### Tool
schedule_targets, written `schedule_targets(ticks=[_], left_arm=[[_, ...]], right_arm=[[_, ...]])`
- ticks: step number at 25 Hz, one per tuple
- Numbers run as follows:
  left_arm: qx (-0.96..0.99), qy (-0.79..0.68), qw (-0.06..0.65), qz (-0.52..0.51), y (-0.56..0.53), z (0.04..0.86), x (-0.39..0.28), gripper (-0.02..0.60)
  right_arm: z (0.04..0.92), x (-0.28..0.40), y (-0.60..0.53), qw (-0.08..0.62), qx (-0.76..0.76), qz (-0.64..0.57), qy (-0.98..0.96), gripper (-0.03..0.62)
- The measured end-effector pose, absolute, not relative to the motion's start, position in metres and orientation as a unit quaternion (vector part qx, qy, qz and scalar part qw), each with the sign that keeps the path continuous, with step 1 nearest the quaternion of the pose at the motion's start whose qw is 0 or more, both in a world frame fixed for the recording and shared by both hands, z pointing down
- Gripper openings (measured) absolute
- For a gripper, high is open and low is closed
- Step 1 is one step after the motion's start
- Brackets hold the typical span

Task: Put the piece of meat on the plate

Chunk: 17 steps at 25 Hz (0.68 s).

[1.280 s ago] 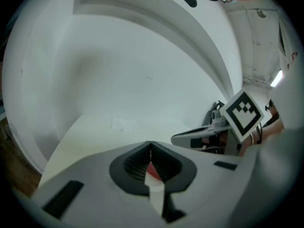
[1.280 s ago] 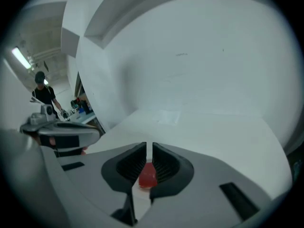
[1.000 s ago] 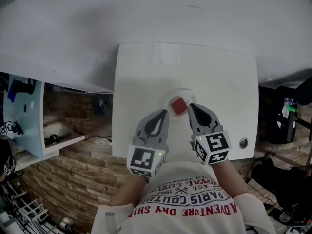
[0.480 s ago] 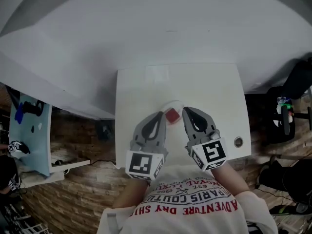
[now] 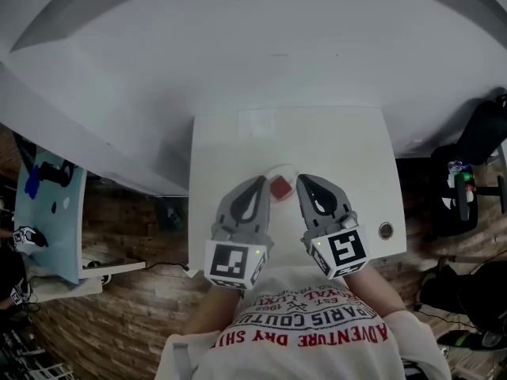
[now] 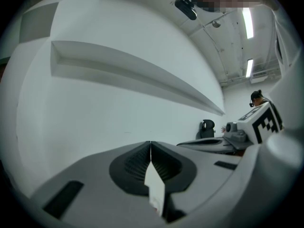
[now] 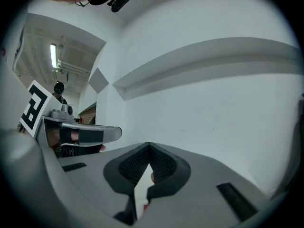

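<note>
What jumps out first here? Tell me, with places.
The red piece of meat sits on a white plate near the middle of the white table. In the head view, the left gripper and right gripper, both shut and empty, frame it from the near side.

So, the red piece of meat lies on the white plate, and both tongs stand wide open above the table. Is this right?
Not quite. The left tongs and the right tongs are shut, with nothing held; the left gripper view and the right gripper view show each pair of jaws together. The rest holds: the red piece of meat lies on the plate.
</note>
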<state>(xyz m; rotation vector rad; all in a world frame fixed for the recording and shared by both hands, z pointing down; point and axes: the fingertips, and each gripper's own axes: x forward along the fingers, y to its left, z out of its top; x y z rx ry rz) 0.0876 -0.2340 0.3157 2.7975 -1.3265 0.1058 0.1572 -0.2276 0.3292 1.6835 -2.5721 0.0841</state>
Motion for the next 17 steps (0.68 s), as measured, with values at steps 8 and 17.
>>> schedule_targets(ticks=[8,17], left_arm=[[0.901,-0.432,0.025,0.034,-0.233,0.318,0.082,0.008],[0.9,-0.433,0.027,0.033,-0.231,0.321,0.077,0.008]], right_arm=[[0.324,0.162,-0.226,0.016,0.563,0.021,-0.826,0.012],[0.331,0.158,-0.226,0.024,0.569,0.029,-0.821,0.012]])
